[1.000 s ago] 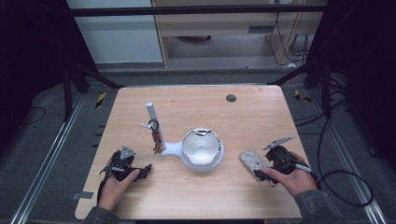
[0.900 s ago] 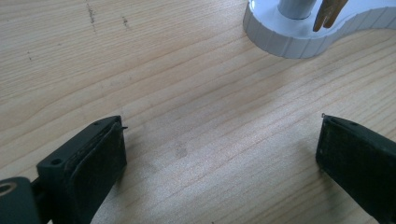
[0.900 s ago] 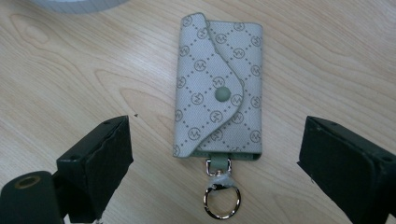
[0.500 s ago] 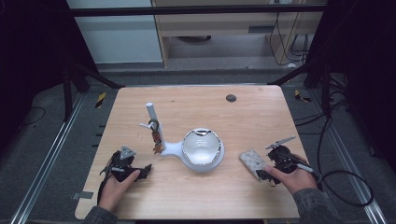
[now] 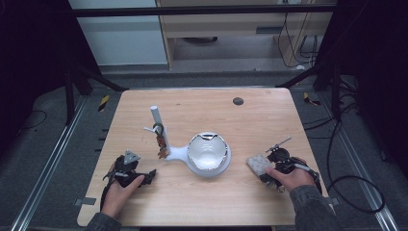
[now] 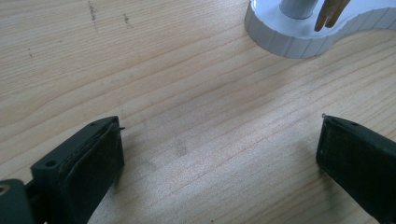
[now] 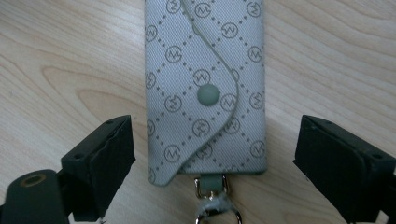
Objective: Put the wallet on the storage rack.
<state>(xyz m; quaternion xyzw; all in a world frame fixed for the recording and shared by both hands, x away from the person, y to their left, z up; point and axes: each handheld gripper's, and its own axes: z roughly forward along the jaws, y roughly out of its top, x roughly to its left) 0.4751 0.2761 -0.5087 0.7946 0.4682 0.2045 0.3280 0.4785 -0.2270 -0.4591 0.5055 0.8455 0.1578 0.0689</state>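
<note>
Grey patterned key pouch (image 7: 205, 88) lies flat between the right gripper (image 7: 208, 172)'s parted jaws, ungrasped, lined up for pickup; left gripper (image 6: 219, 158) rests released

A pale wooden table (image 5: 207, 106) with rounded corners stands on a dark grey floor (image 5: 43, 159), lit evenly from above. Behind it run a black bar (image 5: 202, 9), a white panel (image 5: 120, 38) and a wooden cabinet (image 5: 226, 29). Black cables (image 5: 346, 159) trail over the floor beside it, and the edges lie in shadow.
</note>
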